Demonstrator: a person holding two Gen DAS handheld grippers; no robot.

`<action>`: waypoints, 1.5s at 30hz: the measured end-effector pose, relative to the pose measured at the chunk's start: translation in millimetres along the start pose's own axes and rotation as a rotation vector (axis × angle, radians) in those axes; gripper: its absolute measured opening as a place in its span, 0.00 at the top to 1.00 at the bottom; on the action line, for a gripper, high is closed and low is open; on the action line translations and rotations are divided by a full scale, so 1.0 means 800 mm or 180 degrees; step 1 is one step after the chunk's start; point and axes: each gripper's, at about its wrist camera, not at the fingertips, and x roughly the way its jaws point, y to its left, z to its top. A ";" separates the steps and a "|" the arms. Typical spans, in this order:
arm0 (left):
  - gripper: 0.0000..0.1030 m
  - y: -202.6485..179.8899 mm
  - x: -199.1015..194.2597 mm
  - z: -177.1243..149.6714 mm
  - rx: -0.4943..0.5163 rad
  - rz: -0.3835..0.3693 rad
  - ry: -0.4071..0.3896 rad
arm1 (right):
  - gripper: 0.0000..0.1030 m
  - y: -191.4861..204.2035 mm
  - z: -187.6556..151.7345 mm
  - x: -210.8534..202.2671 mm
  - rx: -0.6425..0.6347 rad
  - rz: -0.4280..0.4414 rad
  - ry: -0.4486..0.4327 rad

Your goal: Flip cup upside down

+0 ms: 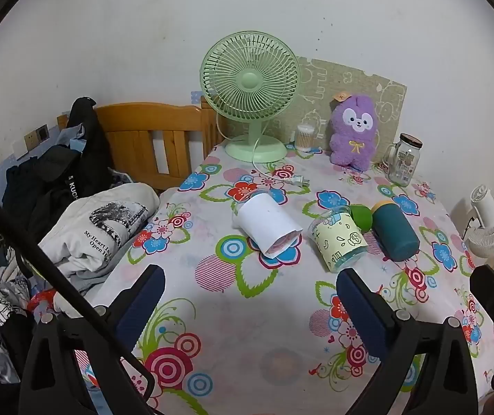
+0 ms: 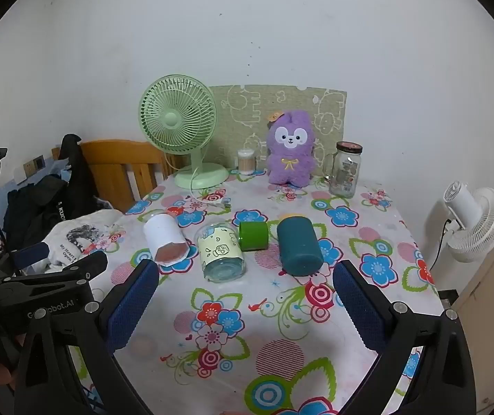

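Several cups lie on their sides on the flowered tablecloth (image 2: 281, 311). A white paper-wrapped cup (image 1: 267, 224) (image 2: 165, 240) lies at the left. A clear glass cup with a pale yellow cartoon label (image 1: 340, 242) (image 2: 221, 254) lies in the middle. A small green cup (image 2: 253, 236) (image 1: 361, 216) lies behind it. A dark teal cup (image 1: 393, 230) (image 2: 298, 246) lies at the right. My left gripper (image 1: 250, 288) is open and empty, short of the cups. My right gripper (image 2: 245, 283) is open and empty, just in front of the labelled cup.
At the back of the table stand a green desk fan (image 2: 181, 124), a cotton-swab pot (image 2: 246, 162), a purple plush toy (image 2: 290, 148) and a glass jar (image 2: 345, 169). A white fan (image 2: 471, 221) stands off the right edge. Clothes (image 1: 91, 228) and a wooden headboard (image 1: 150, 138) lie left.
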 end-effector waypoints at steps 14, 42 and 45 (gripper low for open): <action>0.02 0.000 0.000 0.000 -0.0011 -0.0013 0.0014 | 0.01 0.000 0.000 0.000 0.0015 0.0005 -0.0004; 0.02 0.000 0.000 0.000 -0.0018 -0.0022 0.0029 | 0.01 0.002 -0.002 0.006 0.0031 0.0035 0.0034; 0.02 0.000 0.000 0.000 -0.0020 -0.0026 0.0026 | 0.01 0.001 -0.002 0.006 0.0070 0.0073 0.0049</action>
